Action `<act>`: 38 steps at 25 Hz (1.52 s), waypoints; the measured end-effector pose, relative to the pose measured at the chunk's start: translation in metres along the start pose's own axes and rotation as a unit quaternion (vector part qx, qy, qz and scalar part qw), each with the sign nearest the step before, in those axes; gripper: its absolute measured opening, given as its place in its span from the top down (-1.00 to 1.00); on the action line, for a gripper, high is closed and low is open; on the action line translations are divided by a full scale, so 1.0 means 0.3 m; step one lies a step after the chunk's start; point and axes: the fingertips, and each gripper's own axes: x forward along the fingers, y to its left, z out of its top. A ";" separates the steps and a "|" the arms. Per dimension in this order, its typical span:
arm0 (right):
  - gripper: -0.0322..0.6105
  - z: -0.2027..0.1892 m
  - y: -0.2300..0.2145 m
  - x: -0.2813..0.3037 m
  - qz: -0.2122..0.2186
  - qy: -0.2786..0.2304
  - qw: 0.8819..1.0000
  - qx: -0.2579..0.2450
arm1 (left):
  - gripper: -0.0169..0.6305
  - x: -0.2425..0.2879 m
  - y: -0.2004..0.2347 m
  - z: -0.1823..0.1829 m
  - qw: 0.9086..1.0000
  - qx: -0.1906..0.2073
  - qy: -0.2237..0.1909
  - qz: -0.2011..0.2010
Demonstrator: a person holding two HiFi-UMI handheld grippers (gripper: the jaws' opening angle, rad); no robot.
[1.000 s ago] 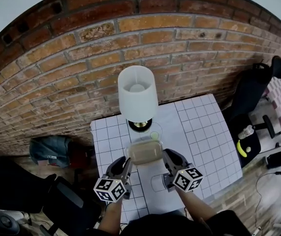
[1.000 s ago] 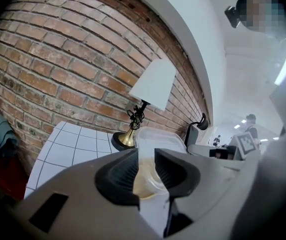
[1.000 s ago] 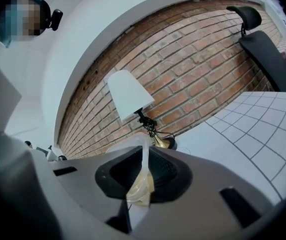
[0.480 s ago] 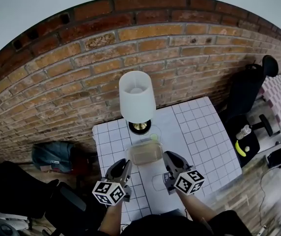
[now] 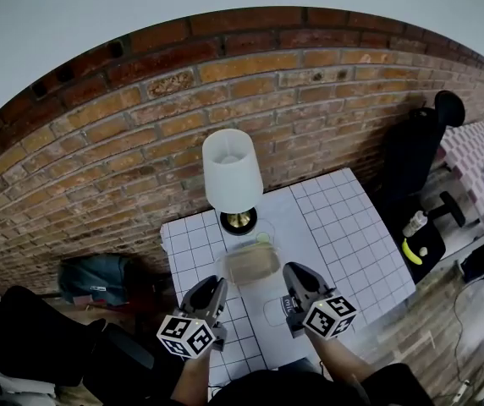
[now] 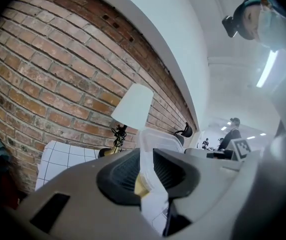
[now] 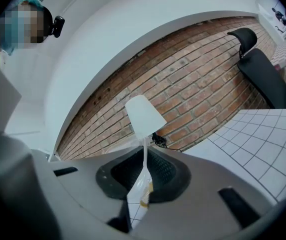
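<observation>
A clear plastic container (image 5: 253,263) with brownish contents hangs above the white gridded table (image 5: 343,227), held level from both ends. My left gripper (image 5: 217,283) is shut on its left rim (image 6: 145,164). My right gripper (image 5: 289,275) is shut on its right rim (image 7: 144,176). A lamp with a white shade (image 5: 232,172) and a brass base (image 5: 239,221) stands on the table just beyond the container, and it also shows past the jaws as the lamp (image 6: 133,104) and the lamp (image 7: 144,115). Below the container a clear cup (image 5: 274,311) stands on the table.
A brick wall (image 5: 140,117) backs the table. A small green thing (image 5: 263,238) lies near the lamp base. A grey backpack (image 5: 94,277) lies on the floor at the left. Black office chairs (image 5: 415,155) stand at the right, one seat bearing a bottle (image 5: 415,223).
Both grippers have risen with the container still held between them. The lamp and table now look smaller and farther off in all views.
</observation>
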 end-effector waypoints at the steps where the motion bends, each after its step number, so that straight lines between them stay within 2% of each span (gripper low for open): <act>1: 0.83 0.008 0.006 -0.008 -0.001 -0.005 1.000 0.000 | 0.68 -0.004 -0.009 0.008 1.000 0.002 -0.002 -0.004; 18: 0.83 0.062 0.149 -0.126 -0.007 -0.067 0.998 -0.003 | 0.70 -0.132 -0.104 0.111 0.997 0.034 -0.030 -0.055; 38: 0.84 0.080 0.286 -0.202 -0.025 -0.096 0.995 -0.021 | 0.71 -0.242 -0.133 0.162 0.994 0.036 -0.051 -0.088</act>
